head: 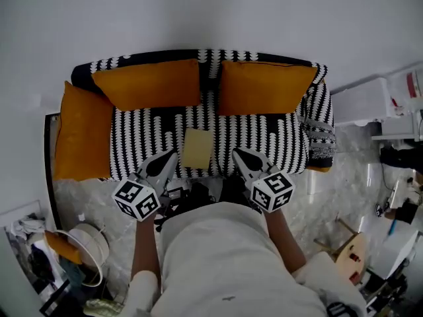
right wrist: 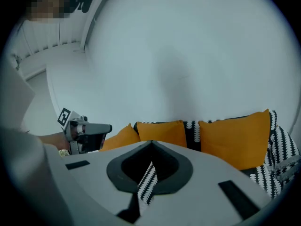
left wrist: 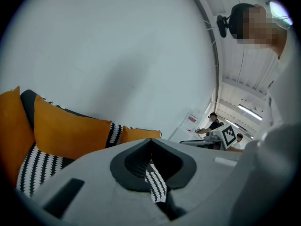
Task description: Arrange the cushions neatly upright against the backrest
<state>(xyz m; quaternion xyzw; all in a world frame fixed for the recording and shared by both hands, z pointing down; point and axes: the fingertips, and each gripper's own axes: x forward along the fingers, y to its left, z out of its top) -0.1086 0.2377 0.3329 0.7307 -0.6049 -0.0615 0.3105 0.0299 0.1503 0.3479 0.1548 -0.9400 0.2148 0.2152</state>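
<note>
**Cushions on the sofa, seen from the head and from both tongs.** The left cushion [head: 149, 83] and the right cushion [head: 264, 86], both orange, stand upright against the backrest [head: 210, 58] of a black-and-white patterned sofa [head: 264, 137]. They are apart, with a strip of backrest showing between them. A third cushion [head: 82, 132], also orange, stands along the sofa arm at the head view's left, at a right angle to the other two and just beside the left cushion.

A pale yellow square [head: 197, 148] lies flat on the seat near its front edge, between the two tongs. The left tongs [head: 168, 157] and the right tongs [head: 241, 154] are over the seat's front edge and point toward the backrest, well apart from every cushion. Each gripper view shows its jaws closed together and holding nothing, with sofa pattern visible through the thin slit between them.

A person [head: 225, 256] in a white top stands at the sofa's front. A white wall [head: 198, 12] is behind the sofa, and a marbled floor [head: 86, 197] lies below it.
</note>
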